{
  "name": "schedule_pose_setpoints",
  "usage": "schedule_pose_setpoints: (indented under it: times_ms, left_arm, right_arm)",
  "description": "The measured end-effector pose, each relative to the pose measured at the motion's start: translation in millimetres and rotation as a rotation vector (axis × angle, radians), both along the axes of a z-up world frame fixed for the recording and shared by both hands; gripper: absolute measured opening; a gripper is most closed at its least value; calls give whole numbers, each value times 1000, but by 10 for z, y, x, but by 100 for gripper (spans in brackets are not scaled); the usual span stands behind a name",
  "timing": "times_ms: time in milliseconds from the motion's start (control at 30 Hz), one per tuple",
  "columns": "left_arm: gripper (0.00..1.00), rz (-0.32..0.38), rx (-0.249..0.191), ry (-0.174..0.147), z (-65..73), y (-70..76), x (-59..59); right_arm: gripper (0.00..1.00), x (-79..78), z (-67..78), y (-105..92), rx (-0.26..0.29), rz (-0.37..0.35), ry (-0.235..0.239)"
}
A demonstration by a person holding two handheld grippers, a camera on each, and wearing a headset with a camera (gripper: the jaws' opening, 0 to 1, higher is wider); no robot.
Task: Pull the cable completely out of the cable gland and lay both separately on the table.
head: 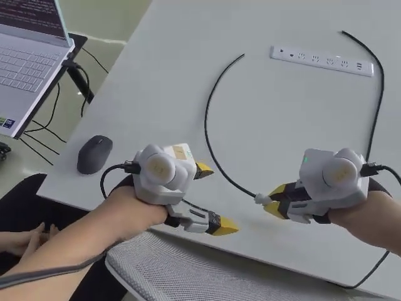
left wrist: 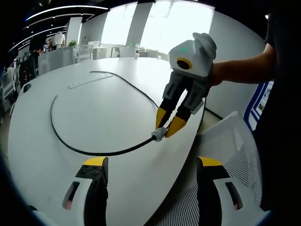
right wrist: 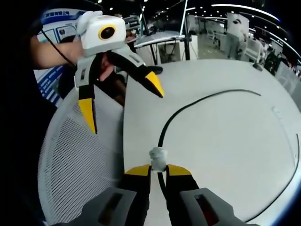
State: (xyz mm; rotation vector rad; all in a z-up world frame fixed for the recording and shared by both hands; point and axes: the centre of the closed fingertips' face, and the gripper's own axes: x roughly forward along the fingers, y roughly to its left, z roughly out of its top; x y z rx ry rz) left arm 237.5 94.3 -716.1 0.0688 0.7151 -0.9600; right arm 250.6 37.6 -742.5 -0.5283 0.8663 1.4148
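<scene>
Nearby, mouse, power strip; right tongs tight on cable by gland, left tongs agape, empty.

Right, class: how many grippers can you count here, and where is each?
2. The left gripper is open at the table edge; the right gripper is shut on the cable just behind the cable gland.

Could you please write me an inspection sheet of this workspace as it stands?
Surface: white table.
Job's things: cable lies curved on the table; gland on its near end.
Clutter: mouse at the near-left corner; power strip at the far side; laptop off the left edge.
Grippers: right gripper shut on cable behind gland; left gripper open, empty.
Cables: cord from the strip.
Surroundings: mesh chair below the near edge.
</scene>
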Motion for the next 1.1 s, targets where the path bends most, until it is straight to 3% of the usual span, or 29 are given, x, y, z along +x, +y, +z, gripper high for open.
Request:
schedule_pose_setpoints:
  times_ms: [133, 333, 567, 667, 867, 1100]
  left_arm:
    - [76, -39, 22, -15, 12, -117, -5]
    - [75, -45, 0, -27, 106, -214, 30]
    - [75, -107, -28, -43, 206, -382, 57]
    - [75, -132, -16, -53, 233, -423, 85]
    - [66, -176, -81, -42, 331, -564, 50]
    - [59, -202, -107, -41, 354, -677, 9]
  right_arm:
    - [6, -38, 84, -68, 8, 15, -6]
    - [6, -97, 218, -139, 23, 30, -8]
    - [6, -178, 384, -199, 43, 53, -10]
    - [6, -208, 425, -225, 44, 63, -11]
    - [6, -245, 546, -241, 65, 74, -15]
    - [6, -250, 634, -232, 67, 111, -39]
